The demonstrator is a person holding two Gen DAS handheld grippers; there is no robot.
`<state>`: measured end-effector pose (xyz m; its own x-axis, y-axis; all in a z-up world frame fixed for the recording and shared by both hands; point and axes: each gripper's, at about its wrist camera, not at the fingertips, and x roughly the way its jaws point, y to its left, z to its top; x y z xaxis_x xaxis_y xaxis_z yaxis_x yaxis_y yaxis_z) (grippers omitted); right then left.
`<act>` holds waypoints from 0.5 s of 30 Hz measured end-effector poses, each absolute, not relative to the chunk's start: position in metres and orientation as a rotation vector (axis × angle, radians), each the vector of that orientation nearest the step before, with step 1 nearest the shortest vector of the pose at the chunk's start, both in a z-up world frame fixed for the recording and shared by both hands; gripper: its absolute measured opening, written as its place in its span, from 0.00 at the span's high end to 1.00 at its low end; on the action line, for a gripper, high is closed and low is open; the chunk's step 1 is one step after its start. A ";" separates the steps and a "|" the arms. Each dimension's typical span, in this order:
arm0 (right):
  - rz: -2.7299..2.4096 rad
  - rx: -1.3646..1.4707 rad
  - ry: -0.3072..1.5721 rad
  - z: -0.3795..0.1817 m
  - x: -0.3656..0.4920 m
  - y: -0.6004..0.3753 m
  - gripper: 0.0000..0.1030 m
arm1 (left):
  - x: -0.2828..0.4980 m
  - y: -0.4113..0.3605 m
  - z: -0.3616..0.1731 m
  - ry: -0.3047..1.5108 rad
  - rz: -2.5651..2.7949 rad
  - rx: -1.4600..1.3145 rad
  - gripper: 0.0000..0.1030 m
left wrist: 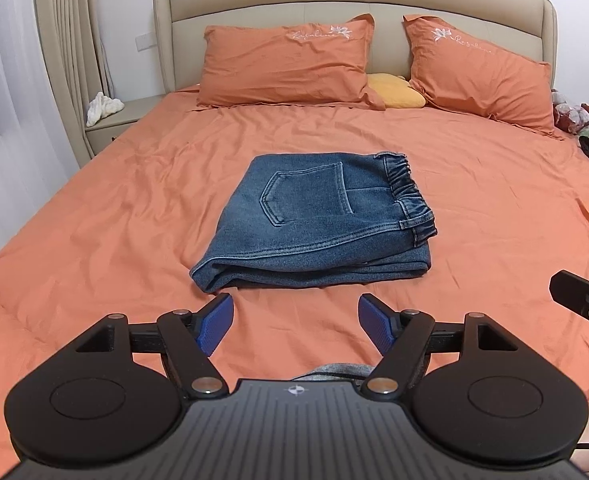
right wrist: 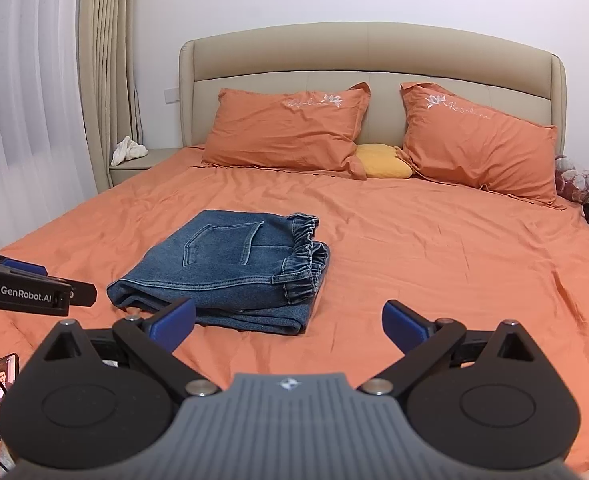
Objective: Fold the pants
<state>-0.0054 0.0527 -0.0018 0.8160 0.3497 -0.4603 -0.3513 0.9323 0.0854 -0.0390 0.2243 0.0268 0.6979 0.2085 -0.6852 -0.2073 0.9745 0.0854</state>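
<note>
Blue denim pants (left wrist: 318, 220) lie folded into a compact rectangle in the middle of the orange bed, back pocket up, elastic waistband at the right. They also show in the right wrist view (right wrist: 226, 268). My left gripper (left wrist: 294, 320) is open and empty, held just short of the pants' near edge. My right gripper (right wrist: 288, 320) is open and empty, its left finger over the pants' near edge in the image, with no cloth between the jaws. The left gripper's body shows at the left edge of the right wrist view (right wrist: 26, 288).
The orange sheet (left wrist: 494, 200) covers the whole bed. Two orange pillows (left wrist: 286, 64) and a yellow cushion (left wrist: 394, 90) lie by the beige headboard. A bedside table with a white cloth (left wrist: 102, 108) stands at the left. A phone (right wrist: 0, 396) lies at the near left.
</note>
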 end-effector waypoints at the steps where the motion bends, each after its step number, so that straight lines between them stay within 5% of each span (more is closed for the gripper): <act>1: 0.374 -0.005 0.490 -0.002 -0.005 0.053 0.07 | -0.039 0.224 0.027 0.763 0.230 0.000 0.19; 15: 0.376 -0.008 0.475 -0.001 -0.010 0.050 0.06 | -0.040 0.221 0.030 0.759 0.221 -0.003 0.19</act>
<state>-0.0103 0.0498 -0.0013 0.8218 0.3516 -0.4483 -0.3555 0.9314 0.0789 -0.0403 0.2207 0.0301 0.7031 0.1979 -0.6830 -0.2002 0.9767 0.0769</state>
